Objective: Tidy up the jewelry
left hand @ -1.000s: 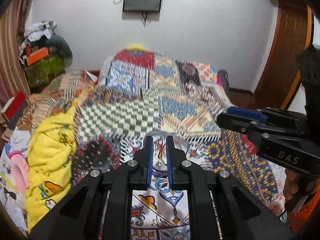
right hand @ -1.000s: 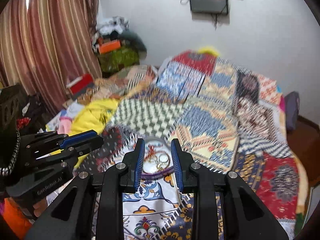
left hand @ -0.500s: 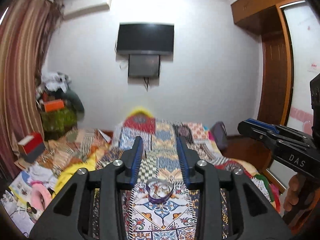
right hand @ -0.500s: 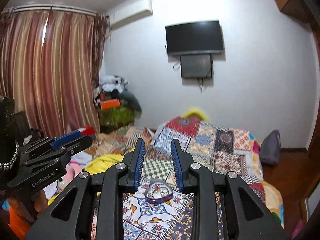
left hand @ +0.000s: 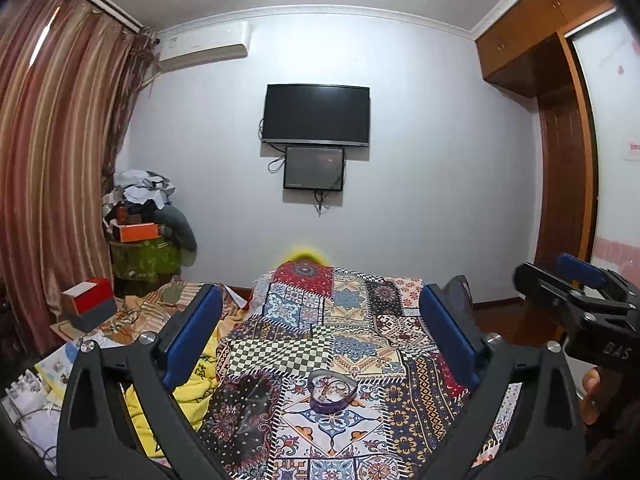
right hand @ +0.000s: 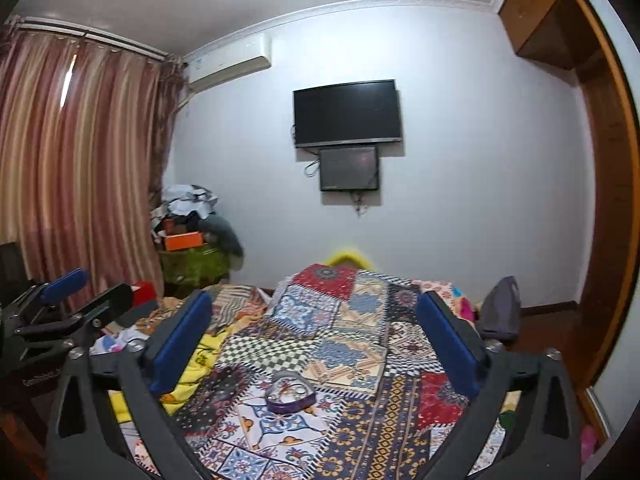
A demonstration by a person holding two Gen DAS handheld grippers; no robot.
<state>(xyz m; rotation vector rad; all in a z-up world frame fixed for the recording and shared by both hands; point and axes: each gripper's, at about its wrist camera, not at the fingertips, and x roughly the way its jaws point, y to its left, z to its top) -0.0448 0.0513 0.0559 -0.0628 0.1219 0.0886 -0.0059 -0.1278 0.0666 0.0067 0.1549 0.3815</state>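
While both grippers hang above the bed, the left gripper (left hand: 320,340) has its blue-padded fingers (left hand: 194,336) spread wide with nothing between them, and the right gripper (right hand: 316,344) is equally wide apart and empty. Low in the centre of each frame, a heart-shaped purple jewelry box (left hand: 334,390) sits on the patchwork quilt (left hand: 360,344), holding what look like rings, too small to be sure. A yellow blanket (left hand: 196,376) lies left of it.
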